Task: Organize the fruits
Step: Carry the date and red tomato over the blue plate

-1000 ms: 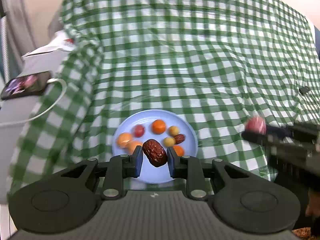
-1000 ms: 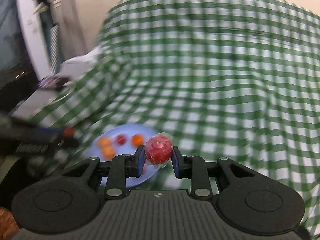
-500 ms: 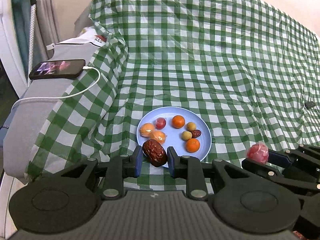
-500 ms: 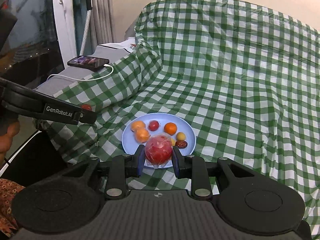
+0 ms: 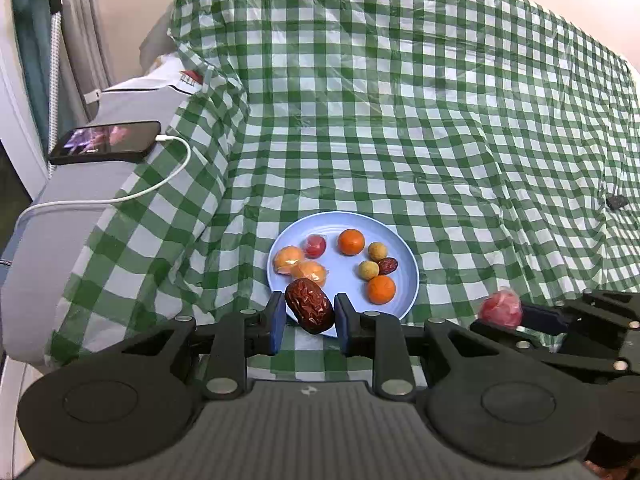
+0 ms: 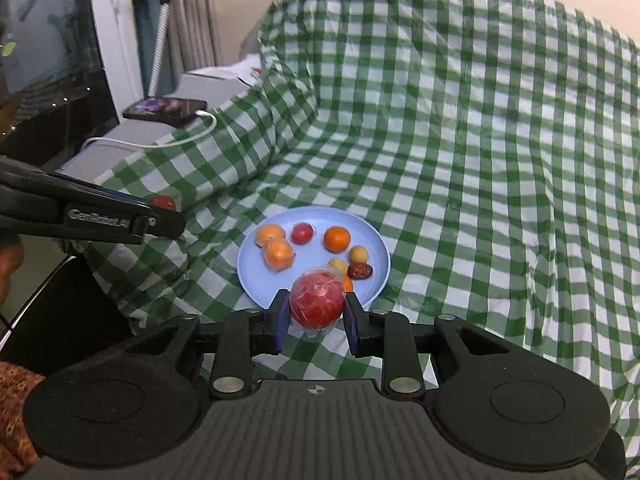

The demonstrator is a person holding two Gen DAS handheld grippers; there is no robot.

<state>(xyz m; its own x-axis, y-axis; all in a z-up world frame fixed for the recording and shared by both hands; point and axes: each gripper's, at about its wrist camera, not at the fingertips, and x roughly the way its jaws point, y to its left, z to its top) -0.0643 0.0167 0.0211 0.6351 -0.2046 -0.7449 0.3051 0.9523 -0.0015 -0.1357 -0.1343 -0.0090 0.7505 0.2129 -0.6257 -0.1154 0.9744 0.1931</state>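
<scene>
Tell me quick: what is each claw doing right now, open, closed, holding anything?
Left claw: closed on a wrinkled brown date.
Right claw: closed on a plastic-wrapped red fruit.

Left wrist view: looks forward and steeply down along its own fingers, from the near edge of the checked cloth [image 5: 400, 120], with the blue plate [image 5: 408, 256] close ahead. Right wrist view: same direction, set slightly to the right, plate [image 6: 376, 248] again close. Both views share the plate, the cloth and the phone [image 5: 106, 142] at left (each also catches the other tool at its frame edge).
</scene>
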